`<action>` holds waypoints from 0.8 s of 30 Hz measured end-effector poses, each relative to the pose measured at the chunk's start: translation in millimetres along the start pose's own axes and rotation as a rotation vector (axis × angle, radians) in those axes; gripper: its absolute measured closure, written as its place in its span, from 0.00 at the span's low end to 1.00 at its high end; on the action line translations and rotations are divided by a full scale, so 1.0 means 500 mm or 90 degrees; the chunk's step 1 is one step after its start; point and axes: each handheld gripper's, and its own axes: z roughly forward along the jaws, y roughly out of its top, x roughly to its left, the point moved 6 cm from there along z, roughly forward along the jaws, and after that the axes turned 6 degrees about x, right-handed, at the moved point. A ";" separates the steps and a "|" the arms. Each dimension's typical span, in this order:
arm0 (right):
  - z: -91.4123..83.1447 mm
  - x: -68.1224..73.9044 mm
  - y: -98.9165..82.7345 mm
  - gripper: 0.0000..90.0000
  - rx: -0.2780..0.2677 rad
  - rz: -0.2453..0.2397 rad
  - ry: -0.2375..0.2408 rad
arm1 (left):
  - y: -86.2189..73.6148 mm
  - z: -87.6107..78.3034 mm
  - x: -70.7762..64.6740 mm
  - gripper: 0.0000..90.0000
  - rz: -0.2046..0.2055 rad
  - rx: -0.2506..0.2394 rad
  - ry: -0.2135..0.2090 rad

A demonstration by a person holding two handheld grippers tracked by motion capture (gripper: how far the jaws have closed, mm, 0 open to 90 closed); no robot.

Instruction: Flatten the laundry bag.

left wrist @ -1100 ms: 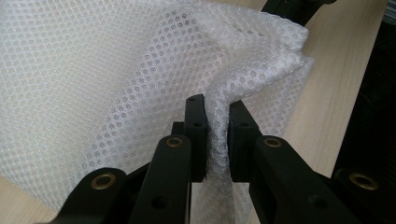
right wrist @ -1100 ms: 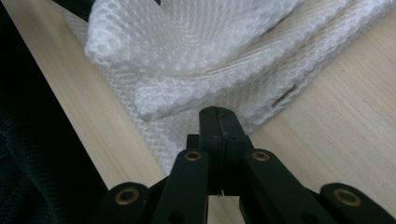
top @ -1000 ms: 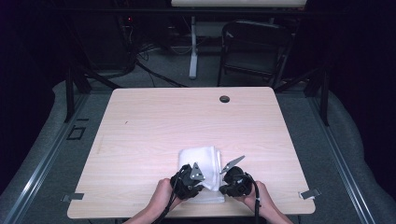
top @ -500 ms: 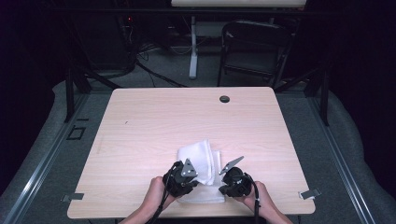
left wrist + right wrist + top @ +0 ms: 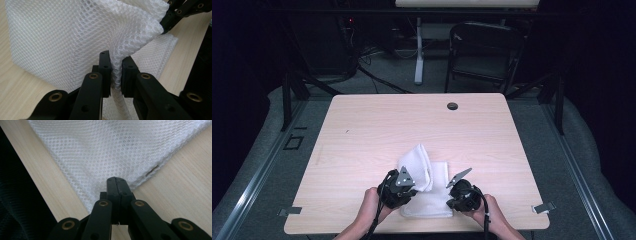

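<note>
A white mesh cloth lies near the front edge of the wooden table, partly folded over itself. My left gripper is at the cloth's left side and is shut on a raised fold of the mesh, which bunches up between the pads. My right gripper is at the cloth's right side, with its jaws pressed together on the cloth's edge. In the left gripper view the other gripper's fingers pinch the far corner of the lifted cloth.
A dark round grommet sits near the table's far edge. A folding chair and cables stand on the floor beyond the table. Both hands are close to the table's front edge, and bare wood stretches to the left, right and back.
My left gripper has moved left and slightly up with the cloth fold, which pulls the folded layer leftward. The right gripper has stayed in place.
</note>
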 end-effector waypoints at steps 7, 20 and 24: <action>0.000 0.001 -0.001 1.00 0.003 0.004 -0.004 | 0.003 0.004 -0.001 0.91 0.007 0.003 0.000; 0.009 0.014 0.030 1.00 -0.024 -0.033 -0.018 | 0.006 0.009 -0.008 0.91 0.021 0.008 -0.001; 0.018 0.009 0.025 1.00 -0.015 -0.015 -0.007 | 0.004 0.002 -0.003 0.91 0.015 -0.004 0.000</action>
